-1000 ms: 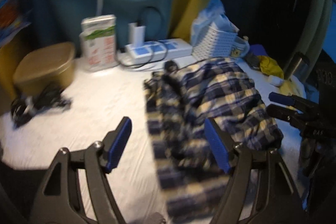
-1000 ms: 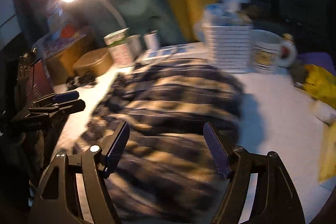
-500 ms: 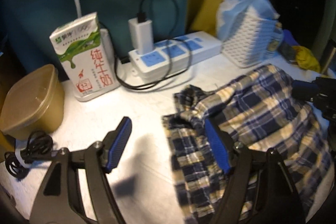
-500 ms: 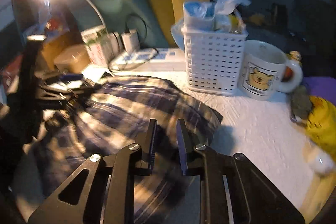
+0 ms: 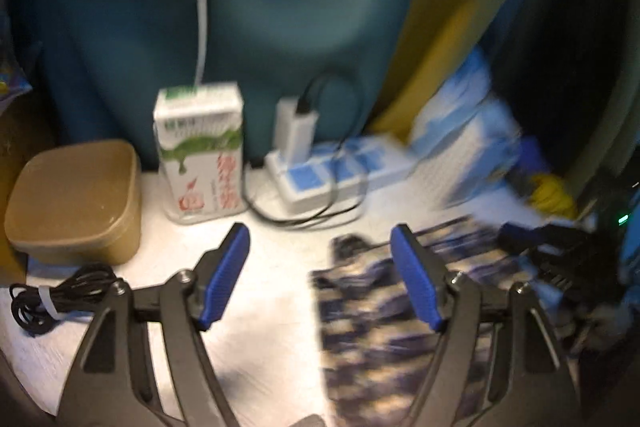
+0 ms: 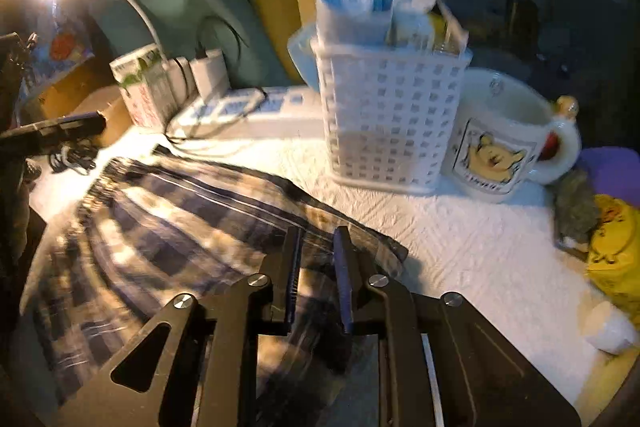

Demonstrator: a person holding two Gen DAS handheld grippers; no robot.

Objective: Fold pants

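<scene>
While left gripper [image 5: 320, 271] jaws gape empty, right gripper [image 6: 318, 277] jaws pinching plaid pants [image 6: 180, 219].

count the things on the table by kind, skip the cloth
carton: 1
box: 1
power strip: 1
charger: 1
cable bundle: 1
basket: 1
mug: 1
total: 7

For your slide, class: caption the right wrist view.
Right hand-held gripper nearly closed over blue-and-cream plaid pants beside white lattice basket.
</scene>
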